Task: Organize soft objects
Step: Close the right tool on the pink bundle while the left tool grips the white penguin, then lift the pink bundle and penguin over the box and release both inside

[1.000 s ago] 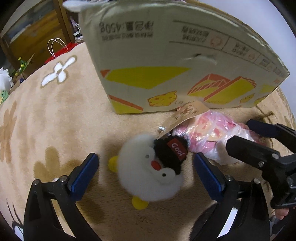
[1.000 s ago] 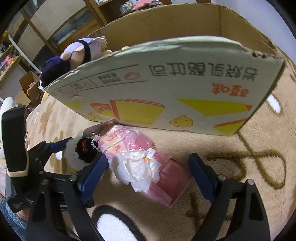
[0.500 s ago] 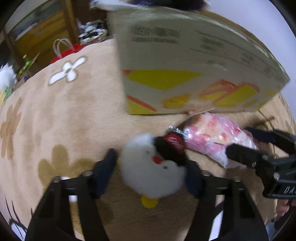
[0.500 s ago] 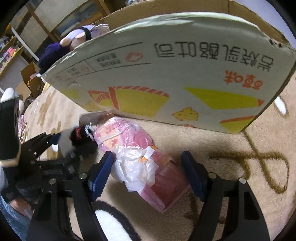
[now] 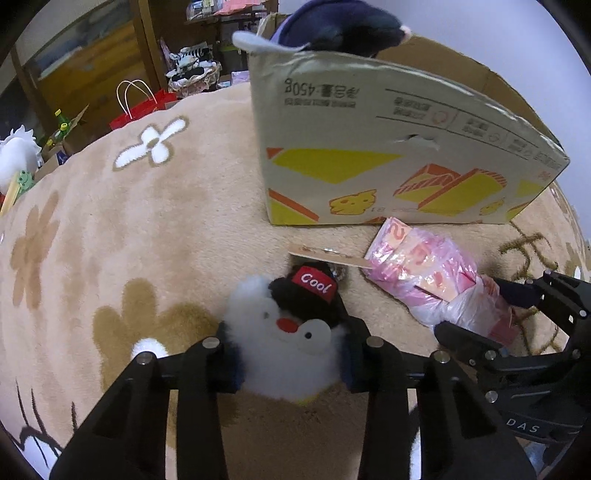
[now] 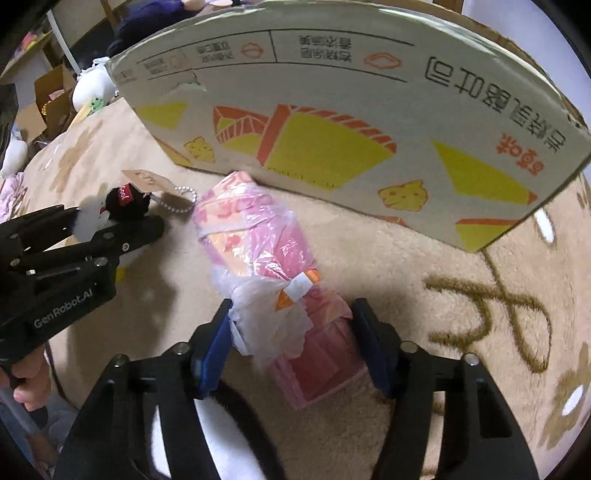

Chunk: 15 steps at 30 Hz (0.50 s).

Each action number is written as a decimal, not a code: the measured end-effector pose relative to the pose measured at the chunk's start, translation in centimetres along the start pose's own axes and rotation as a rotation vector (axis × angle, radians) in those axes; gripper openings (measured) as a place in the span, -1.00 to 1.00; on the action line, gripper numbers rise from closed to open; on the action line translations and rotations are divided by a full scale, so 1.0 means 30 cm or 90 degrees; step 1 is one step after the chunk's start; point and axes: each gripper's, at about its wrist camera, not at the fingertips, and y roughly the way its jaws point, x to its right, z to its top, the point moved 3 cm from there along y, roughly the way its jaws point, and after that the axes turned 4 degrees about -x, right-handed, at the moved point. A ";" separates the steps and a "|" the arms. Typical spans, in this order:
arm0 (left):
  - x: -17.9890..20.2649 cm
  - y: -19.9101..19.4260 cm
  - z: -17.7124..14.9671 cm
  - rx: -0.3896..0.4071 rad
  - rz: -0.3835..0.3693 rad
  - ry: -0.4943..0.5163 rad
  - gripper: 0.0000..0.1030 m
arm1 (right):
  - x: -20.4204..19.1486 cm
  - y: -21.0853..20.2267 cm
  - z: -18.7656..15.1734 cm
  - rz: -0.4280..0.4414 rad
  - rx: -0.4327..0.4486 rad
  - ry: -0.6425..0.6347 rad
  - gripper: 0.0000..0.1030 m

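A white penguin plush (image 5: pixel 284 343) with a black "Cool" cap lies on the beige carpet. My left gripper (image 5: pixel 290 358) is closing and its pads squeeze the plush from both sides. To its right lies a pink soft package wrapped in clear plastic (image 6: pixel 258 240), close to the cardboard box (image 6: pixel 332 92). My right gripper (image 6: pixel 293 343) straddles the near end of that package with its jaws closing; the left pad touches the plastic and the right pad stands just off it. In the left wrist view the right gripper (image 5: pixel 476 310) is at the package (image 5: pixel 424 273).
The printed box (image 5: pixel 369 147) stands behind both items, with a dark purple plush (image 5: pixel 340 26) showing over its rim. A brown paper tag (image 5: pixel 325 254) on a bead chain lies by the penguin. A red paper bag (image 5: pixel 144 107) and clutter sit beyond the carpet's far edge.
The left jaws have shut from wide open onto the penguin plush. The right gripper slid along the pink package to its near end, and its jaws narrowed around it.
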 end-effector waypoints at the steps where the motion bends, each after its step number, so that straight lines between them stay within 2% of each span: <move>1: 0.005 -0.005 -0.001 0.001 0.000 0.003 -0.31 | -0.004 -0.009 -0.005 0.000 0.000 -0.001 0.16; 6: 0.040 -0.036 -0.002 0.010 -0.003 0.020 -0.33 | -0.036 -0.071 -0.040 0.005 0.023 -0.010 -0.32; 10: 0.075 -0.064 -0.015 0.019 0.000 0.046 -0.38 | -0.001 -0.104 -0.066 0.017 0.034 0.005 -0.42; 15: 0.095 -0.121 -0.015 0.037 -0.001 0.049 -0.39 | 0.062 -0.165 -0.100 0.004 0.049 0.032 -0.49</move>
